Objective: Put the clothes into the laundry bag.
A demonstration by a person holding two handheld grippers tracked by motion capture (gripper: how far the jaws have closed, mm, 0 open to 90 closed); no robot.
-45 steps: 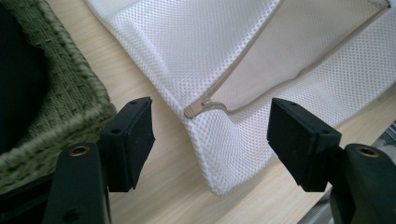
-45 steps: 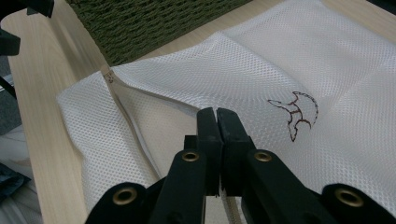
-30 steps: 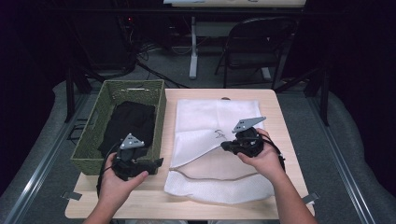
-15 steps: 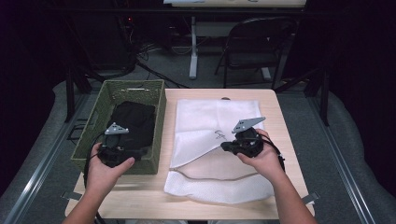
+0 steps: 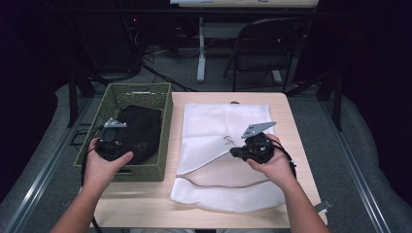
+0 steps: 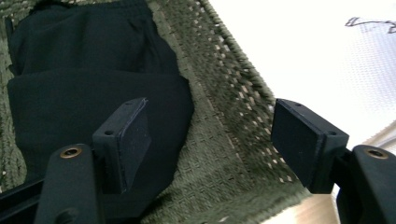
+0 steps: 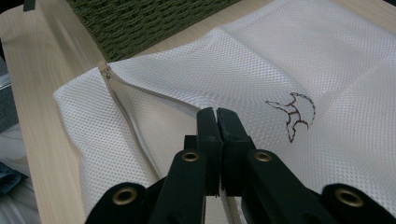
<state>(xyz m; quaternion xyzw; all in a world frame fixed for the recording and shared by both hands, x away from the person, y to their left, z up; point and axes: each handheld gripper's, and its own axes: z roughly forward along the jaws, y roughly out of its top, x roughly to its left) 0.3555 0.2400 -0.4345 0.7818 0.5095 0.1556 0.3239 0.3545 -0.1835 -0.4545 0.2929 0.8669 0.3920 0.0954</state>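
A white mesh bag (image 5: pixel 218 121) with a small dark emblem lies on the wooden table (image 5: pixel 141 206). My right gripper (image 5: pixel 234 152) is shut on the lifted upper edge of its opening (image 7: pixel 215 114), by the zipper. A green woven basket (image 5: pixel 167 121) stands left of the bag and holds a folded black garment (image 5: pixel 141 126). My left gripper (image 5: pixel 119 141) hovers over the basket's near end. Its jaws have just been opening and stand apart (image 6: pixel 210 116) with nothing between them, above the black garment (image 6: pixel 93 84) and the basket wall (image 6: pixel 224 140).
The mesh bag (image 7: pixel 327 70) covers most of the table's right half; bare wood (image 7: pixel 46 70) shows at its near edge. Behind the table stand a folding chair (image 5: pixel 262 48) and a white stand leg (image 5: pixel 200 53). Dark floor surrounds the table.
My left hand has carried its gripper leftward and a little away from me, from the basket's near right corner to over its near end. The right gripper has kept still on the bag.
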